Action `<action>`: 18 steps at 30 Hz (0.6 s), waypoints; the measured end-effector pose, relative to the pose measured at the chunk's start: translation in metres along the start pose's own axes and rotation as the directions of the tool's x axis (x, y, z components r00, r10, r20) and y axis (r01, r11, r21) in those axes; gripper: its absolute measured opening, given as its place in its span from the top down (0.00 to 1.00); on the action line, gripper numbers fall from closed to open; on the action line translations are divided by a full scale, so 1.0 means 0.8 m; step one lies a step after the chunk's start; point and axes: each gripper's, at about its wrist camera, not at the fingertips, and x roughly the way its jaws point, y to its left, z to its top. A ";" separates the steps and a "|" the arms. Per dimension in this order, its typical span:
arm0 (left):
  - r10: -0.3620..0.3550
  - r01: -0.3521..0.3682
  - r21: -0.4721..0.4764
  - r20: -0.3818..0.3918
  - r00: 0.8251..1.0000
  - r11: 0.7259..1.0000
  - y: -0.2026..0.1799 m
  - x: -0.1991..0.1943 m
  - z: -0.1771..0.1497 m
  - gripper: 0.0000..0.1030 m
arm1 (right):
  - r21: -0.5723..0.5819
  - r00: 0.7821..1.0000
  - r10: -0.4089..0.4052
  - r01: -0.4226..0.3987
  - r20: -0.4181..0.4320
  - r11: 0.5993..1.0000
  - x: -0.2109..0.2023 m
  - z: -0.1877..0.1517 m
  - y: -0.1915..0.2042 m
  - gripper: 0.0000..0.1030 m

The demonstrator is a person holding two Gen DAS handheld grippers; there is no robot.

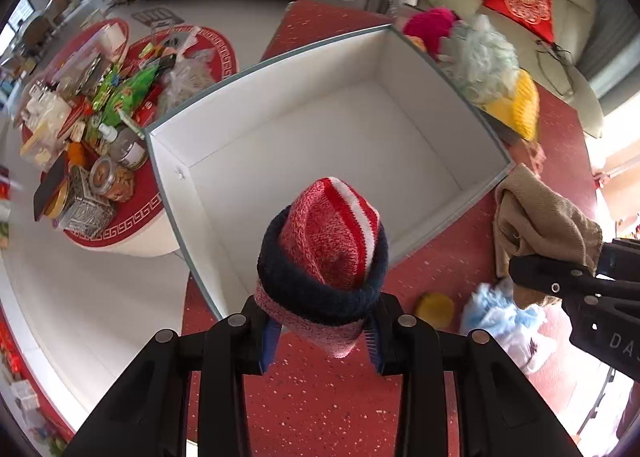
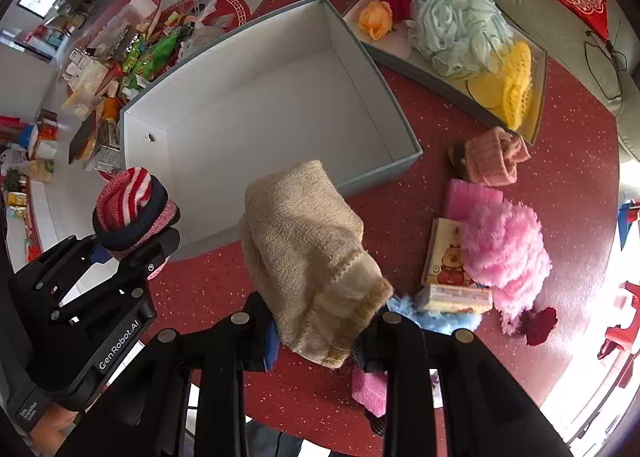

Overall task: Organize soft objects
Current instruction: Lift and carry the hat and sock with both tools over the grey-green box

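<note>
My left gripper (image 1: 322, 331) is shut on a red, white and navy knit hat (image 1: 326, 249), held above the near edge of an empty white box (image 1: 312, 129). The same hat (image 2: 132, 207) and left gripper (image 2: 136, 253) show at the left of the right wrist view. My right gripper (image 2: 320, 341) is shut on a beige knit hat (image 2: 312, 261), hanging over the red table just in front of the box (image 2: 256, 105). From the left wrist view the beige hat (image 1: 536, 221) and the right gripper (image 1: 560, 281) hang to the right of the box.
A shallow tray (image 2: 404, 53) behind the box holds a mint pouf, yellow, magenta and orange soft items. A pink knit item (image 2: 492, 157), pink sponge, pink fluffy pouf (image 2: 504, 249), blue pouf and small cartons lie on the red table (image 2: 560, 185). A cluttered low table (image 1: 88, 117) stands left.
</note>
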 end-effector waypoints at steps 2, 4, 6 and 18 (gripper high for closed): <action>0.008 -0.009 -0.025 -0.017 1.000 1.000 0.012 0.010 0.009 0.65 | -0.013 1.000 -0.008 0.008 -0.004 1.000 0.006 0.016 0.008 0.70; 0.010 -0.012 -0.059 -0.033 0.999 0.998 0.024 0.019 0.017 0.65 | -0.025 1.000 -0.015 0.015 -0.009 1.000 0.014 0.028 0.015 0.70; 0.011 -0.015 -0.090 -0.049 0.999 0.996 0.032 0.026 0.023 0.65 | -0.025 1.000 -0.024 0.023 -0.012 0.999 0.019 0.039 0.018 0.70; 0.009 -0.022 -0.155 -0.084 0.996 0.988 0.048 0.054 0.040 0.65 | -0.039 0.999 -0.047 0.048 0.020 0.998 0.038 0.076 0.025 0.70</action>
